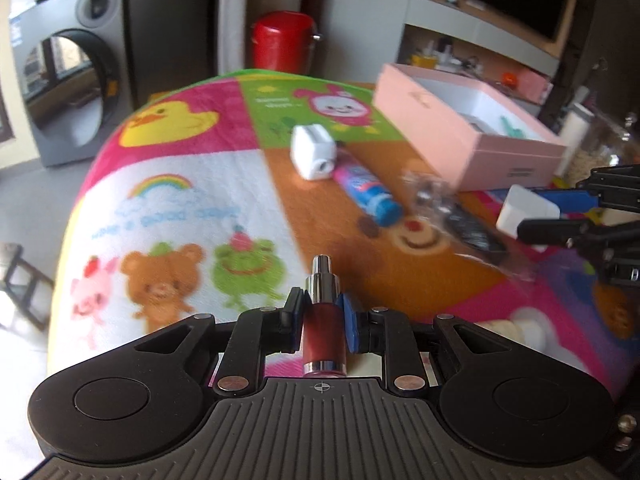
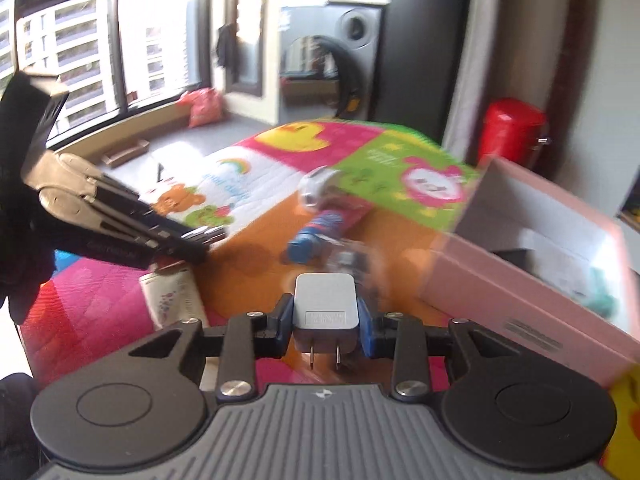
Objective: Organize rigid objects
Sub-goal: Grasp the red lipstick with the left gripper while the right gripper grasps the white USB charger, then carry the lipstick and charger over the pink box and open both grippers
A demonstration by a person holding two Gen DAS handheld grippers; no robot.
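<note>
the left gripper [image 1: 320, 316] is clamped on a small red vial with a silver cap [image 1: 323, 320], which stands up between its pads, cap pointing away. the right gripper [image 2: 326, 316] is pinched on a white plug adapter [image 2: 326, 306], its two prongs pointing back toward the handle.

ahead of the left jaws, on the cartoon-print blanket [image 1: 180, 200], lie a white block [image 1: 313, 152], a pink and blue tube [image 1: 366, 190] touching it, and a clear-wrapped dark item [image 1: 460, 216]. off to the right of them sits the open pink box [image 1: 472, 136].

only the left view shows the right gripper's adapter from the side, near the box. only the right view shows a patterned white tube [image 2: 172, 296] lying left of its jaws, under the left gripper, and the box's white inside close at the right.
</note>
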